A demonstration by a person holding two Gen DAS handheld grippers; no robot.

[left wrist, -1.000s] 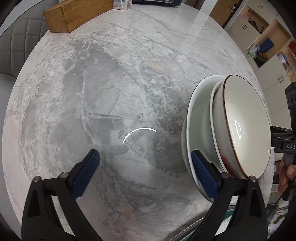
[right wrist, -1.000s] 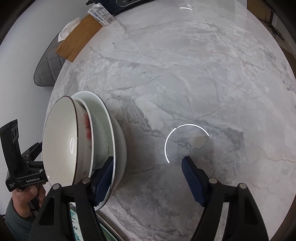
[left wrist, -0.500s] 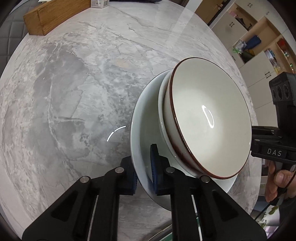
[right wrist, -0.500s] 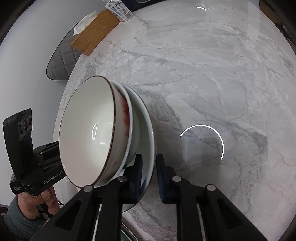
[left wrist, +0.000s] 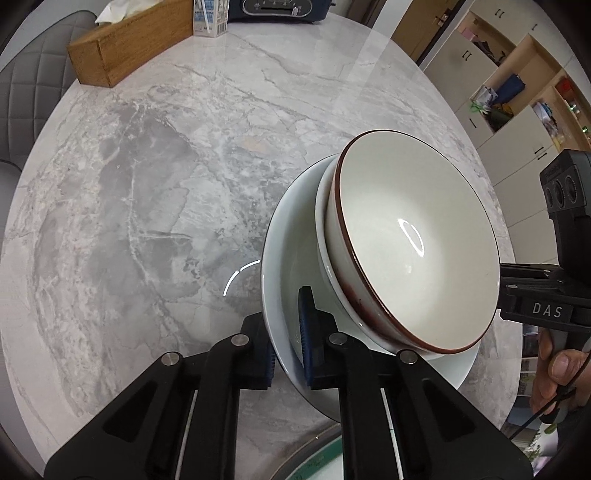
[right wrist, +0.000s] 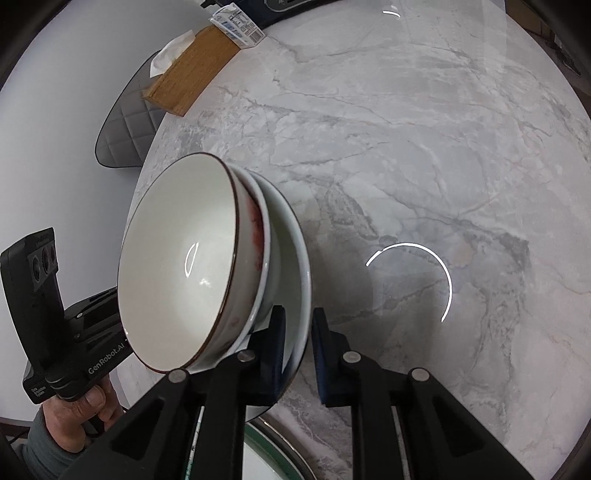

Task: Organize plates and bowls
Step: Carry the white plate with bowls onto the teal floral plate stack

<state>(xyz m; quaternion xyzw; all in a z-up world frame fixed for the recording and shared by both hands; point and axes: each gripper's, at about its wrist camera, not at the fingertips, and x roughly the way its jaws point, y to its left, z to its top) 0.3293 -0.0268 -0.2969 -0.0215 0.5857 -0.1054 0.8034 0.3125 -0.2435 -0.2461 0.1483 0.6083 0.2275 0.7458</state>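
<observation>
A stack of a brown-rimmed white bowl [left wrist: 410, 251] nested in a second white bowl [left wrist: 324, 258] sits in a pale plate [left wrist: 284, 266]. The stack is held tilted above the round marble table [left wrist: 166, 184]. My left gripper [left wrist: 286, 332] is shut on the plate's rim at one side. My right gripper [right wrist: 297, 350] is shut on the plate's rim [right wrist: 301, 266] at the opposite side, with the brown-rimmed bowl [right wrist: 181, 258] to its left. Each gripper's body shows in the other's view.
A wooden tissue box [left wrist: 125, 40] and a small milk carton [left wrist: 210, 16] stand at the table's far edge, beside a dark appliance [left wrist: 280, 9]. A grey chair [right wrist: 125, 133] stands behind the table. A green-rimmed round thing [right wrist: 273, 458] lies at the near edge. Cupboards [left wrist: 517, 92] stand to the right.
Both grippers were open beside the stack one second ago. They have shut on opposite sides of the plate's rim and lifted the stack, which now sits higher and tilted.
</observation>
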